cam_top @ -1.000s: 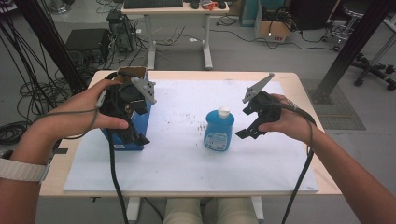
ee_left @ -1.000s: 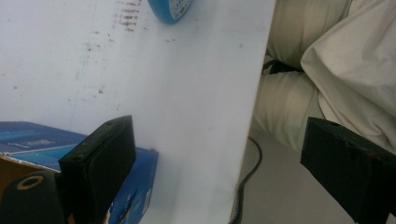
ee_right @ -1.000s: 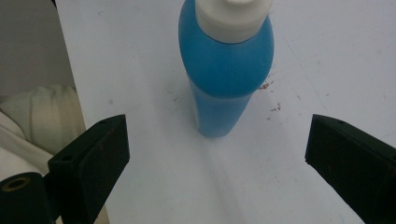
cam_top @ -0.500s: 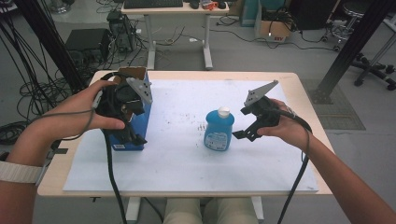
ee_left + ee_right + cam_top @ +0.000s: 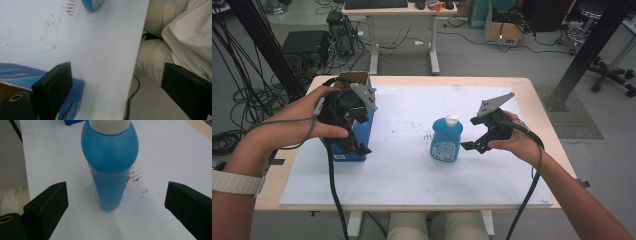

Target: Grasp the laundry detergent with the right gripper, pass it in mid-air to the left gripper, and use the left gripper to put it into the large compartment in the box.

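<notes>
Over by the table's (image 5: 532,90) left edge, a blue box (image 5: 362,131) is standing upright on the white sheet (image 5: 412,170), its brown cardboard top open. The left gripper (image 5: 357,145) is held right at the box's near side, jaws spread wide apart with nothing caught between them; in the left gripper view one jaw is seen against the box and the other hangs out past the table's near edge. Around the middle of the table a blue bottle (image 5: 446,138) with a white cap (image 5: 452,119) is stood upright. Just to its right, the right gripper (image 5: 472,145) is pointed at it, jaws wide open, and in the right gripper view the bottle (image 5: 110,167) is lined up between them, untouched.
</notes>
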`<action>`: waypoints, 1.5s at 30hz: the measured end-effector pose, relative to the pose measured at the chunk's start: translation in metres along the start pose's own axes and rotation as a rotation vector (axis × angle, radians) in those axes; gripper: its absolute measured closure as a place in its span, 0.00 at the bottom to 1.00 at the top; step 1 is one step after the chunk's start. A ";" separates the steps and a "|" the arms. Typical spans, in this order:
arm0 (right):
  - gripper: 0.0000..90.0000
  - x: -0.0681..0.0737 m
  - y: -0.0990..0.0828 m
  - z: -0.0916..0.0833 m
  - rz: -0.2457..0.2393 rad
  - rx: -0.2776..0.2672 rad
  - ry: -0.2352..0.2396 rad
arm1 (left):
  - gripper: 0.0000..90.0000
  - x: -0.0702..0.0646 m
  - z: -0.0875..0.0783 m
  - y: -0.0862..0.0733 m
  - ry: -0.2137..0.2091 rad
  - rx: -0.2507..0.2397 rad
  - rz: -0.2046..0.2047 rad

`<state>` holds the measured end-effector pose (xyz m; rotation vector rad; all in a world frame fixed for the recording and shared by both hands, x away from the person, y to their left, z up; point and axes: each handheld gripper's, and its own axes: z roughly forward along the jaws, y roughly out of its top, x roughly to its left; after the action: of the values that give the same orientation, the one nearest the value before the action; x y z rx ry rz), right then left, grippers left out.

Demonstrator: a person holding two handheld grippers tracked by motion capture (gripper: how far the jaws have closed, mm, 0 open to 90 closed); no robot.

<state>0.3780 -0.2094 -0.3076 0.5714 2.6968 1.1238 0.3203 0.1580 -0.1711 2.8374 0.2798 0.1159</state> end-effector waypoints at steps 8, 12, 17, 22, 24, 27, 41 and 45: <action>0.05 0.002 -0.005 0.003 0.040 -0.033 0.005 | 0.12 0.001 0.002 0.000 -0.004 0.003 0.000; 0.05 0.002 -0.007 0.004 0.034 -0.051 0.013 | 0.12 0.002 0.002 0.000 -0.003 0.000 -0.002; 0.05 0.002 -0.009 0.007 0.029 -0.079 0.012 | 0.12 0.002 0.002 0.000 -0.004 -0.001 -0.005; 0.05 0.003 -0.010 0.009 0.046 -0.095 0.008 | 0.12 0.002 0.002 0.000 -0.002 -0.001 -0.001; 0.05 0.003 -0.011 0.010 0.046 -0.100 0.006 | 0.12 0.002 0.002 -0.001 -0.001 -0.002 -0.005; 0.06 0.003 -0.014 0.012 0.045 -0.113 0.007 | 0.12 0.002 0.002 -0.001 0.000 -0.002 -0.004; 0.06 0.001 -0.023 0.012 0.048 -0.155 -0.002 | 0.12 0.002 0.002 -0.001 -0.002 -0.004 -0.003; 0.07 0.001 -0.028 0.014 0.049 -0.176 -0.001 | 0.12 0.002 0.001 -0.001 0.002 -0.006 -0.003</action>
<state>0.3729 -0.2179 -0.3368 0.6117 2.5614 1.3553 0.3227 0.1586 -0.1725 2.8310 0.2842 0.1181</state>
